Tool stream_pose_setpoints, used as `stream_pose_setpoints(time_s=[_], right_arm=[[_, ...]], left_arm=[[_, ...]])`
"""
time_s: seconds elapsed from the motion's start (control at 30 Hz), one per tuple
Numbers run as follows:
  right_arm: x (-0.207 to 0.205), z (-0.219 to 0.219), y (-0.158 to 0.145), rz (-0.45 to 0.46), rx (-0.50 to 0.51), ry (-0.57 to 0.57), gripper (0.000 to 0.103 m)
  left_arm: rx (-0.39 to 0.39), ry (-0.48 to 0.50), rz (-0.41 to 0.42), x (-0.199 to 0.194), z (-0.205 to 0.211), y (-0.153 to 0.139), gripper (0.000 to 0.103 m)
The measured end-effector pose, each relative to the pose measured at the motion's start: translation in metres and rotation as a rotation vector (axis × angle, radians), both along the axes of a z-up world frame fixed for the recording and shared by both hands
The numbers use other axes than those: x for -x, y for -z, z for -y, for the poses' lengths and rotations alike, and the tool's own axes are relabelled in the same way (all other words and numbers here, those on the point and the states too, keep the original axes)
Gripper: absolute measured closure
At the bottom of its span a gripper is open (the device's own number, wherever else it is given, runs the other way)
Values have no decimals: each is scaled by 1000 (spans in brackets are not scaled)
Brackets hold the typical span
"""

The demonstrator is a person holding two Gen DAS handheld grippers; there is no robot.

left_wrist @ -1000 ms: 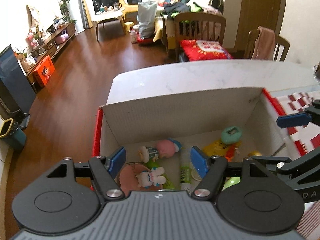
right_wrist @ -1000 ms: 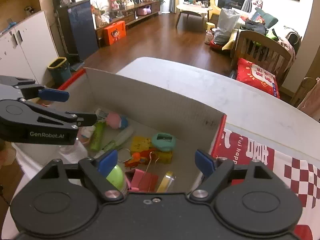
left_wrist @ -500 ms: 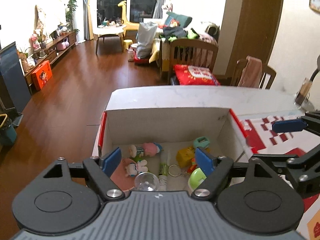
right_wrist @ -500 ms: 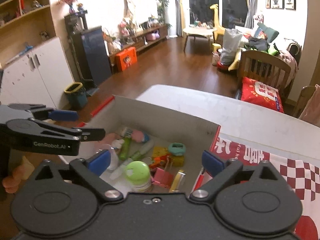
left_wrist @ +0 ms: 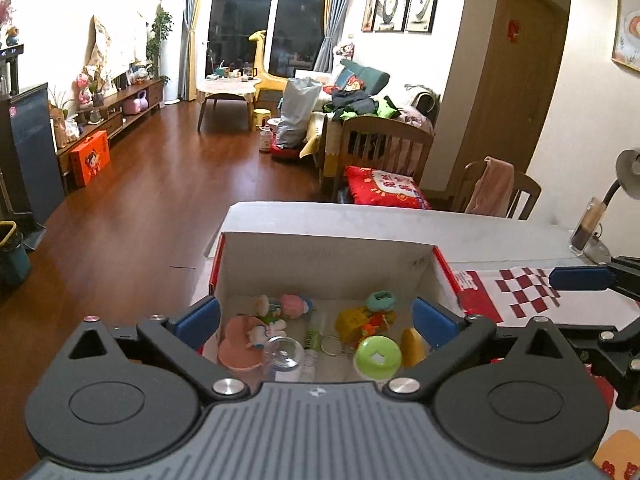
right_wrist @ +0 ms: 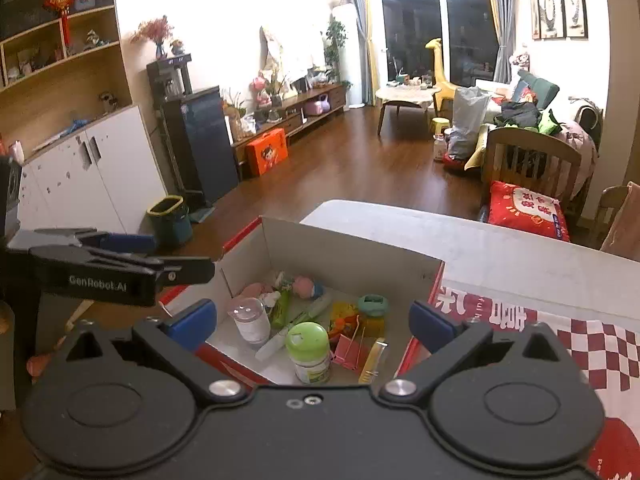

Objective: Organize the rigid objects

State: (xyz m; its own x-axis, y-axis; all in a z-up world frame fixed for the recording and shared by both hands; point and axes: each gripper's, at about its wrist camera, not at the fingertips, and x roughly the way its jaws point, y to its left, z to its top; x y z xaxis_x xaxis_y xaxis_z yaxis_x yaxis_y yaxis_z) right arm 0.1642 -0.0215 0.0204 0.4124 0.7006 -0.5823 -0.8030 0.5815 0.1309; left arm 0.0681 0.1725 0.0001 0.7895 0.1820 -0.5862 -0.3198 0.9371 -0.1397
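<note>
Left gripper: jaws at full spread, just been opening, nothing between the pads; blue fingertips frame the box from above without touching it. Right gripper: likewise spread wide, just been opening, empty. Box, cardboard with red outer edges, sits lower centre in both views on a white table; a red-and-white checked cloth lies just right of it. Contents, left-wrist view: green-capped bottle upright near the front wall, clear jar to its left, pink plush at lower left, doll toward the back, yellow toy mid-right with a teal gadget just behind it, key ring on the floor between jar and bottle. Right-wrist view adds a pink clip and a yellow comb right of the bottle. The left gripper appears at mid-left of the right-wrist view; the right gripper at the right edge of the left-wrist view.
</note>
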Motion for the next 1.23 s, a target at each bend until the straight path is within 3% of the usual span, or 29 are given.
stream_pose_setpoints(time_s=[0.23,0.6,0.9,1.23], right_arm=[[10,14,-2,-8,-27,34,0],[25,25,1,-22,-27,56,0],[33,32,4,-33,-33,57,0],[38,43,7,-56,-50,87,0]], left_arm=[[-14,7,5,14,16,-2,0],[64,8,3,36,30,-2,0],[34,36,5,50,45,-3,0],[30,-26,-1,55,44,-5,0]])
